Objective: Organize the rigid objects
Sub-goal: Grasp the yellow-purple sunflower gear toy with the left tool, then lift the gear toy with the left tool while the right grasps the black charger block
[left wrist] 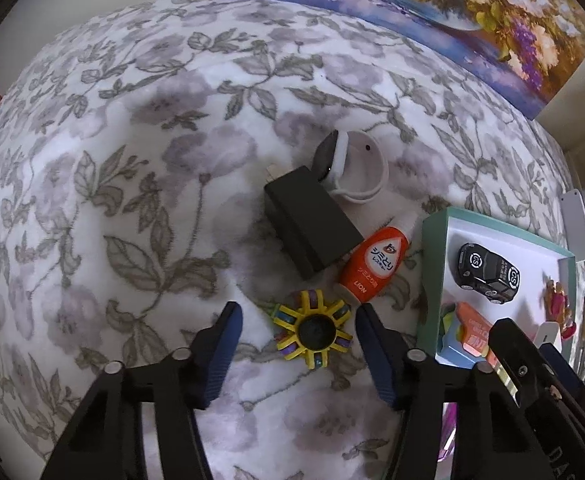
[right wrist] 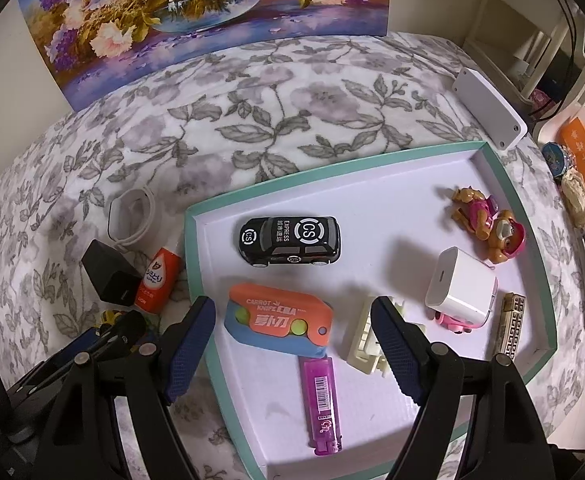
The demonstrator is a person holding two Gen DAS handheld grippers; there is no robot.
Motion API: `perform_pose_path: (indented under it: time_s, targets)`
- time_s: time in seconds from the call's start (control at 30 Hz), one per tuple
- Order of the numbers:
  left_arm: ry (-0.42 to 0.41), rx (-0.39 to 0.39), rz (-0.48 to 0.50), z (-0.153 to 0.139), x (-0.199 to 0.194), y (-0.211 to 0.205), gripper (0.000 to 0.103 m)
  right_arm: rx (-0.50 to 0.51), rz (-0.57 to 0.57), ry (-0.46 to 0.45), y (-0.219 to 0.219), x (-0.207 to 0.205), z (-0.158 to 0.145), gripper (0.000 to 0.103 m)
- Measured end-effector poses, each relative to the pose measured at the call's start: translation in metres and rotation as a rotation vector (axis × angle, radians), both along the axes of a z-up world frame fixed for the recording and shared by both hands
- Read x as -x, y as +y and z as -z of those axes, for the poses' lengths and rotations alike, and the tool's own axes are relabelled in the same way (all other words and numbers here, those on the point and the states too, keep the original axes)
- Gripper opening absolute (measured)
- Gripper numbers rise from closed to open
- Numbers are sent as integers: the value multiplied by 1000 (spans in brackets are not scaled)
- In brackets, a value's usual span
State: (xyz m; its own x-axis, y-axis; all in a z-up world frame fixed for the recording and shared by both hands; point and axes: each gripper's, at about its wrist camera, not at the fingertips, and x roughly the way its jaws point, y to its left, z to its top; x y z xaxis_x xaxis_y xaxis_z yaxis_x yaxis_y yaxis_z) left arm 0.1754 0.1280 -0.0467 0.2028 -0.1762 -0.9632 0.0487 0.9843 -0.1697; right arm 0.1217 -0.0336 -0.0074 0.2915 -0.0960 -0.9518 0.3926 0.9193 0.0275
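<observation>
A: Start with the biggest piece. What frames the work?

B: The tray, teal rim, white floor, on the flowered cloth. In the right wrist view its floor has bare room at 12 o'clock, beyond the car, and between car and figure. The low rim is the edge to clear, I'd say.

A: What waits outside it?

B: In the left view, from centre: the black adapter at 1 o'clock, the watch touching its far end, the orange bottle lying just beside the tray's wall at 3 o'clock, and the spinner at 6 o'clock.

A: And the grippers?

B: The left gripper stands wide open, empty, its fingers flanking the spinner without touching. The right gripper is open too, empty, hanging over the tray above the carrot knife and lighter.

A: How should the spinner handle?

B: Likely light, stiff plastic, but the spokes leave gaps. I'd close on two opposite arms, or across the dark hub; the soft cloth may let the fingers sink under it.

A: Risks?

B: The bottle looks smooth and round, near enough to be nudged rolling.
</observation>
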Motion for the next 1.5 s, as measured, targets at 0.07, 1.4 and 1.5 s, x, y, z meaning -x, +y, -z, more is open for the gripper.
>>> perform_pose_path:
  time_s: [0.07, 1.4, 1.5]
  targets:
    - [-3, -3, 4, 1, -1, -2, 56, 1, -2, 0, 1, 0, 0, 81]
    - [-59, 123, -303, -18, -16, 130, 40, -7, -328, -76, 124, -66, 30, 56]
    - [-55, 117, -301, -16, -16, 130, 40, -10, -340, -70, 128, -70, 37, 49]
